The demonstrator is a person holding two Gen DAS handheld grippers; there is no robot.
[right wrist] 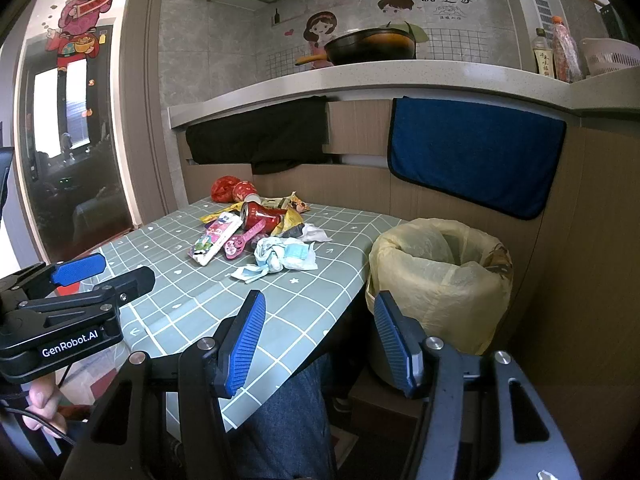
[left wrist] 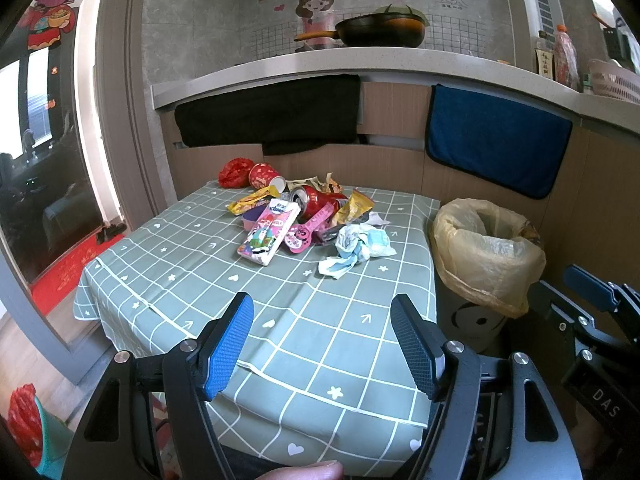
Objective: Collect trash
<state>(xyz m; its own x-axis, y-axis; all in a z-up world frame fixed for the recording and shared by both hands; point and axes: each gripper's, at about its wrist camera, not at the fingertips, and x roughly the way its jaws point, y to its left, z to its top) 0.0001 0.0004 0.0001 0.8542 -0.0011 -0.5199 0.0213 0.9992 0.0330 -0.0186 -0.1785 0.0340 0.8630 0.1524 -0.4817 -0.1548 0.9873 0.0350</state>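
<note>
A pile of trash lies at the far side of the table point(left wrist: 224, 304): a red can point(left wrist: 316, 199), a white and pink carton point(left wrist: 270, 232), a pink toy guitar point(left wrist: 308, 230), yellow wrappers point(left wrist: 354, 206), a red paper cup point(left wrist: 266, 176), a red bag point(left wrist: 234, 172) and crumpled tissue with a face mask point(left wrist: 358, 246). The pile also shows in the right wrist view point(right wrist: 260, 232). A bin lined with a yellow bag point(left wrist: 486, 252) point(right wrist: 440, 276) stands right of the table. My left gripper point(left wrist: 322, 344) is open and empty over the near table edge. My right gripper point(right wrist: 318, 340) is open and empty, between table corner and bin.
The table has a green checked cloth point(right wrist: 192, 296). Behind it is a counter point(left wrist: 360, 62) with a pan point(left wrist: 380, 30), bottles point(left wrist: 560, 56) and a basket. A black cloth point(left wrist: 272, 112) and a blue towel point(left wrist: 496, 140) hang from it. A glass door point(left wrist: 48, 140) is at left.
</note>
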